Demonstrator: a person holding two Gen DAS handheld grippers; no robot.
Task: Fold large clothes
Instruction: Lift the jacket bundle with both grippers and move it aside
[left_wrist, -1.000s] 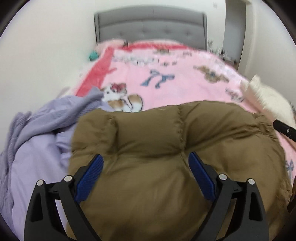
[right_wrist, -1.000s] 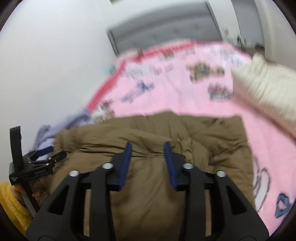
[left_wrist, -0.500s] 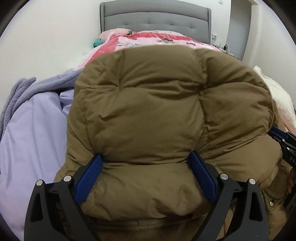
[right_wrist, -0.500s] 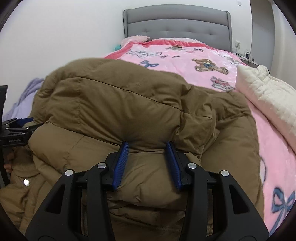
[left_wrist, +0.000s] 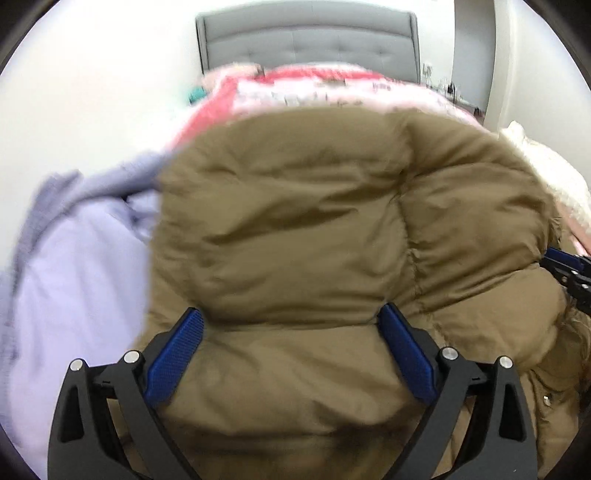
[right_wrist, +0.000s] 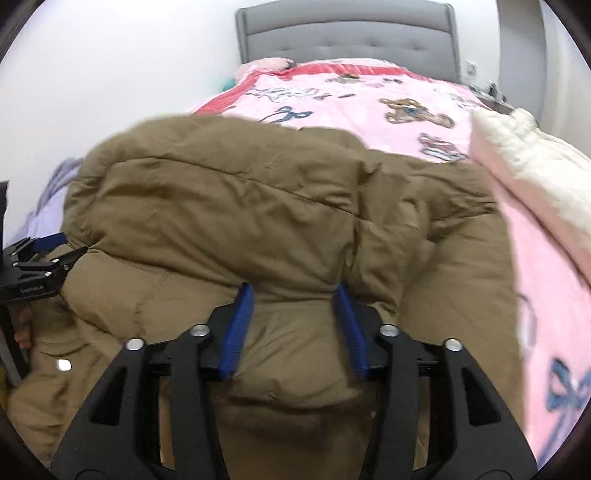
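A brown puffer jacket lies on the bed, its upper part doubled over toward me in a thick fold. My left gripper stands wide open, with the near edge of that fold lying between its blue pads. My right gripper has a bunch of the jacket between its pads; its jaws are opening and the puffy cloth still fills the gap. The left gripper shows at the jacket's left edge in the right wrist view. The right gripper peeks in at the far right of the left wrist view.
The bed carries a pink teddy-bear blanket up to a grey headboard. A lavender garment lies to the left of the jacket and a cream quilt to its right. A white wall runs along the left side.
The jacket's far part has come over toward me into a thick fold that hides much of the blanket. Both grippers sank a little. The right jaws have widened slightly.
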